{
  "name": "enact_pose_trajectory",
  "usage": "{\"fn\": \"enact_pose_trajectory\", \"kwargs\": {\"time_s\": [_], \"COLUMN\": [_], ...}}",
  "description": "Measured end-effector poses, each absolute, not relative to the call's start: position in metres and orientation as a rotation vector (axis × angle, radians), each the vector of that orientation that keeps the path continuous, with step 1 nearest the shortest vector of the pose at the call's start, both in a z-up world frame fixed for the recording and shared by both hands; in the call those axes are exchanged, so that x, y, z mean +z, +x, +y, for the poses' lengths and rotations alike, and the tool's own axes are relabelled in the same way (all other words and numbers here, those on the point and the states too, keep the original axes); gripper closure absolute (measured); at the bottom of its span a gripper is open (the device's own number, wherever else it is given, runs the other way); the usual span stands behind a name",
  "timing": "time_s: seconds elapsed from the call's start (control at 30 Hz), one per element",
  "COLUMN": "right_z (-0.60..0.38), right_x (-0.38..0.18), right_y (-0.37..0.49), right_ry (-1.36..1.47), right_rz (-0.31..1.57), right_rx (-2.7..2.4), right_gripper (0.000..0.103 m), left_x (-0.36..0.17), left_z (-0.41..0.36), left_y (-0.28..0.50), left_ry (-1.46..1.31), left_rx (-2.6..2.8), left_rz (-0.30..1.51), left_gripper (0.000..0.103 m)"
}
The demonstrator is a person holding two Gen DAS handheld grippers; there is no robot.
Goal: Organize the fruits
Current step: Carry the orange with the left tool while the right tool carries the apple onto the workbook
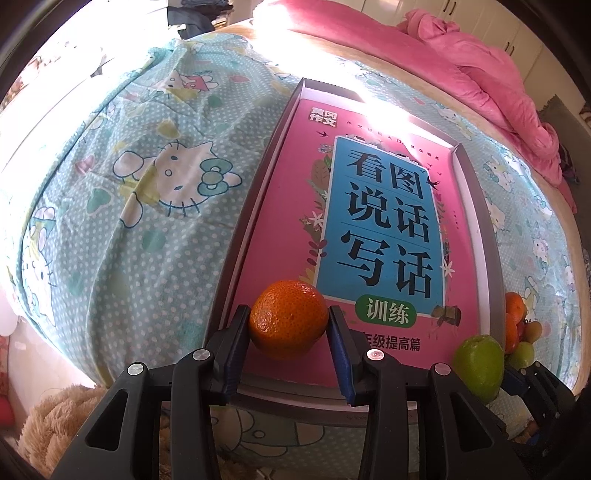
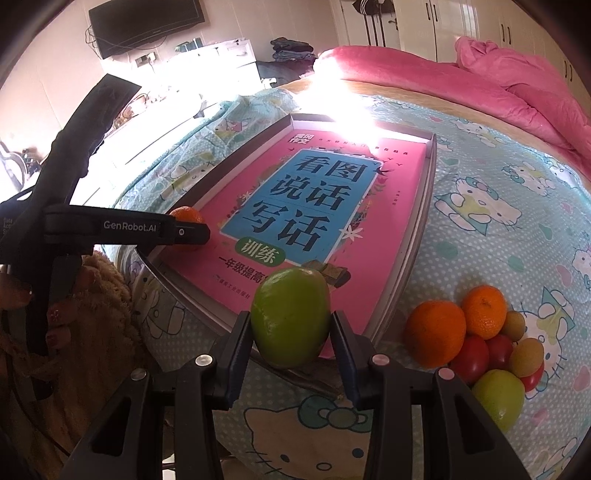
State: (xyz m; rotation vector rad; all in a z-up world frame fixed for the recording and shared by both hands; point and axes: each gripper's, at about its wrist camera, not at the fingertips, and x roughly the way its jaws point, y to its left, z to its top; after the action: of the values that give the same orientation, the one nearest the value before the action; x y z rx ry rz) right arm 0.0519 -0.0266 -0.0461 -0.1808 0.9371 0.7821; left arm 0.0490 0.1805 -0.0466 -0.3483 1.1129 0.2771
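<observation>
My left gripper [image 1: 290,326] is shut on an orange mandarin [image 1: 289,319], held over the near left corner of a pink book [image 1: 369,229] that lies in a shallow grey box [image 1: 255,192]. In the right wrist view the left gripper [image 2: 192,232] and its mandarin [image 2: 186,216] show at the box's left corner. My right gripper [image 2: 291,325] is shut on a green fruit [image 2: 291,317] at the box's near edge; that fruit also shows in the left wrist view [image 1: 478,363]. A pile of fruits [image 2: 480,339] lies on the bedsheet to the right: mandarins, red, yellowish and green ones.
The box [image 2: 424,206] sits on a Hello Kitty bedsheet [image 1: 129,221]. A pink quilt [image 2: 517,92] lies at the back right. A beige plush blanket [image 1: 55,424] hangs at the near left. A TV [image 2: 144,26] hangs on the far wall.
</observation>
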Motion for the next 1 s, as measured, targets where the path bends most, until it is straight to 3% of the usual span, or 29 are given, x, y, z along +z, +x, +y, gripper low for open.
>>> {"fn": "enact_pose_trajectory", "kwargs": {"time_s": [0.53, 0.6, 0.77, 1.0], "right_z": [-0.036, -0.038, -0.047, -0.053], "right_x": [-0.039, -0.037, -0.032, -0.031], "right_y": [0.045, 0.044, 0.044, 0.045], "right_ry": [-0.15, -0.144, -0.115, -0.1], "right_rz": [0.902, 0.896, 0.879, 0.877], "right_rx": [0.798, 0.797, 0.782, 0.769], "right_gripper": [0.059, 0.053, 0.052, 0.049], "left_x": [-0.045, -0.045, -0.044, -0.04], "left_z": [0.182, 0.182, 0.181, 0.179], "left_y": [0.046, 0.046, 0.046, 0.045], "left_ry": [-0.357, -0.359, -0.354, -0.355], "left_rx": [0.291, 0.292, 0.298, 0.299], "left_rz": [1.116, 1.114, 1.114, 1.095], "left_gripper": [0.06, 0.06, 0.06, 0.053]}}
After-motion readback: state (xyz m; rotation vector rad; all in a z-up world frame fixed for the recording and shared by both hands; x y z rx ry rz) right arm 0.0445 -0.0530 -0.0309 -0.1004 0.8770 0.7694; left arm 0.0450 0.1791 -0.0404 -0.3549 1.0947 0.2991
